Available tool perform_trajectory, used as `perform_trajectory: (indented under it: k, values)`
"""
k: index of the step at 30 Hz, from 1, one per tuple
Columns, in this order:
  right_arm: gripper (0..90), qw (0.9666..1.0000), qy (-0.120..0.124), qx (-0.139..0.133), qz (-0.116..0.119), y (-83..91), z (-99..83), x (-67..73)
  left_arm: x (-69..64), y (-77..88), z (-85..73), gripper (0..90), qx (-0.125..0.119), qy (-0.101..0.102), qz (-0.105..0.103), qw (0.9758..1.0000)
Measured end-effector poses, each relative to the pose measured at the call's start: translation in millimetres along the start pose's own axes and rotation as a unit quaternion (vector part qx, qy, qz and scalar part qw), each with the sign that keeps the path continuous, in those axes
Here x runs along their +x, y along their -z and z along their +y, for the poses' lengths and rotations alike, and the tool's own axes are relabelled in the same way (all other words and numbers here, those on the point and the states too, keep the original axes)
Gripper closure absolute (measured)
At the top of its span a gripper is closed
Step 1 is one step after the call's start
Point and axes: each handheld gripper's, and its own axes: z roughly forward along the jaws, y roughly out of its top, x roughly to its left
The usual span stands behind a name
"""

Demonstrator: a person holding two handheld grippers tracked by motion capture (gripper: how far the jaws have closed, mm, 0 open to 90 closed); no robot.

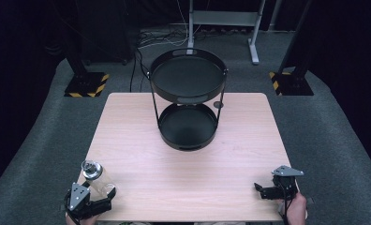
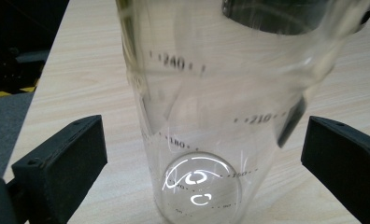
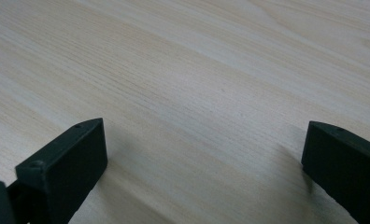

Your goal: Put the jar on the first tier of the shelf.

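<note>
The left gripper has its jaws apart around the clear glass bottle at the table's near left corner; closing off-centre could tip it. The right gripper gapes empty.

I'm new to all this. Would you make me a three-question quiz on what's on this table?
1. True or false: the left tool is clamped tight on the clear measuring bottle.
2. How many trays does the black stand have?
3. The right tool's jaws have between them: A) a cup, B) nothing, only bare table, C) a lid.

Key: 1 false, the jaws stand apart from it; 2 two; 3 B.
</note>
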Motion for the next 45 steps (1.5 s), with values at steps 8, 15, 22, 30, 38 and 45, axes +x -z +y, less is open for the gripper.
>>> perform_trajectory:
  k: [8, 15, 22, 30, 38, 45]
  values:
    - [0.0, 1.0000, 0.002, 0.003, 0.009, -0.4, 0.2, -0.4, -0.8, -0.9, 1.9, 0.0, -0.005, -0.001, -0.004, 1.0000]
    - [0.0, 0.9999, 0.006, 0.002, 0.011, -0.4, 0.1, 0.1, -0.8, -0.1, 3.0, 0.0, -0.011, 0.002, -0.006, 0.9999]
    - [0.0, 0.9999, 0.005, 0.003, 0.010, -0.3, 0.0, -0.2, 0.1, 3.6, 13.6, 0.0, -0.026, 0.004, -0.012, 0.9996]
    - [0.0, 0.9999, 0.005, 0.003, 0.011, -0.4, 0.0, -0.1, -1.9, 5.9, 31.7, 0.0, -0.050, 0.002, -0.010, 0.9987]
    - [0.0, 0.9999, 0.005, 0.003, 0.011, -0.4, 0.0, -0.2, -2.2, 6.9, 42.5, 0.0, -0.068, 0.012, -0.012, 0.9975]
    - [0.0, 0.9999, 0.004, 0.003, 0.011, -0.4, 0.1, -0.2, -1.2, 8.8, 46.6, 0.0, -0.076, 0.017, -0.013, 0.9969]
